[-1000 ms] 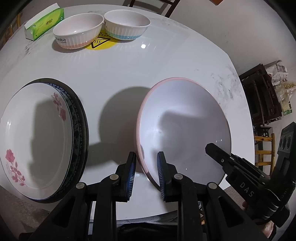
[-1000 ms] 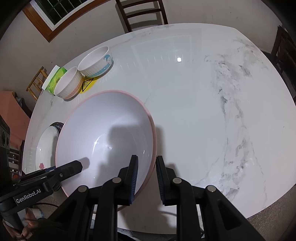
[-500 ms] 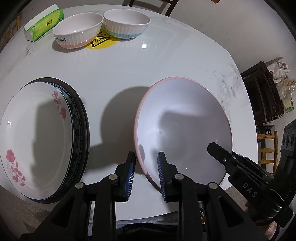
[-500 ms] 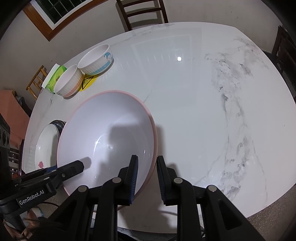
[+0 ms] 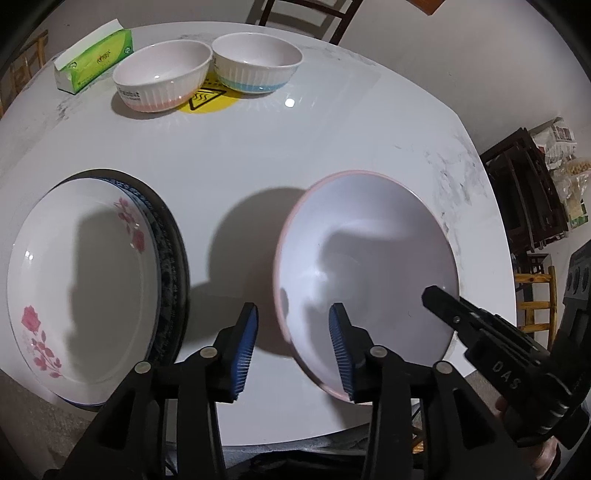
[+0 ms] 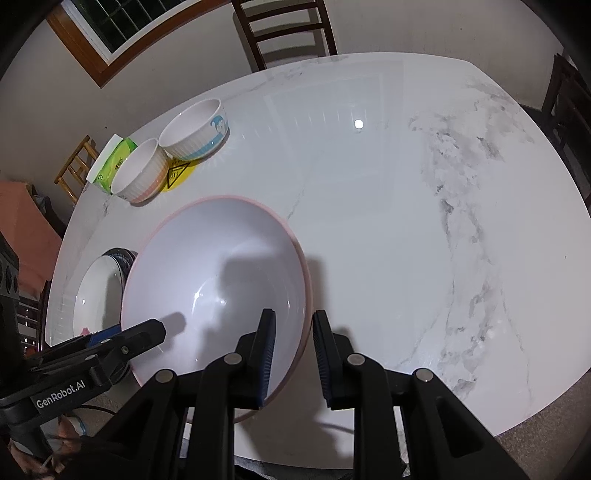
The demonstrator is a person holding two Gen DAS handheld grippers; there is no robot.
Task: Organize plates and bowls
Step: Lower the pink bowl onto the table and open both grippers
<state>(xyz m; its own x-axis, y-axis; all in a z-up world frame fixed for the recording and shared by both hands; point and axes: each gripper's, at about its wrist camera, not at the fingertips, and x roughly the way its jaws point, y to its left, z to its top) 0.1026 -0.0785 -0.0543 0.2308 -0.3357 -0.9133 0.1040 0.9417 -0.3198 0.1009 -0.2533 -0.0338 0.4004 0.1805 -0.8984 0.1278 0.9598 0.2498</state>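
Note:
A large white bowl with a pink rim (image 5: pixel 369 251) (image 6: pixel 221 273) rests on the marble table. My left gripper (image 5: pixel 293 349) is open, its fingers straddling the bowl's near-left rim without touching. My right gripper (image 6: pixel 293 360) is open too, straddling the bowl's right rim. A white rose-patterned plate (image 5: pixel 81 295) lies on a dark blue plate (image 5: pixel 171 266) at the left; they also show in the right wrist view (image 6: pixel 96 291). Two small ribbed bowls stand at the far side, one pink-based (image 5: pixel 162 79) (image 6: pixel 138 175), one blue-based (image 5: pixel 256 66) (image 6: pixel 195 129).
A green tissue box (image 5: pixel 94 59) sits at the far left by the small bowls, with a yellow warning sticker (image 5: pixel 207 99) under them. The white marble table (image 6: pixel 406 221) ends close in front. A dark chair (image 6: pixel 291 33) stands behind the table, shelving (image 5: pixel 528 192) to the right.
Both grippers have opened and let go of the large bowl's rim. The bowl now rests on the table.

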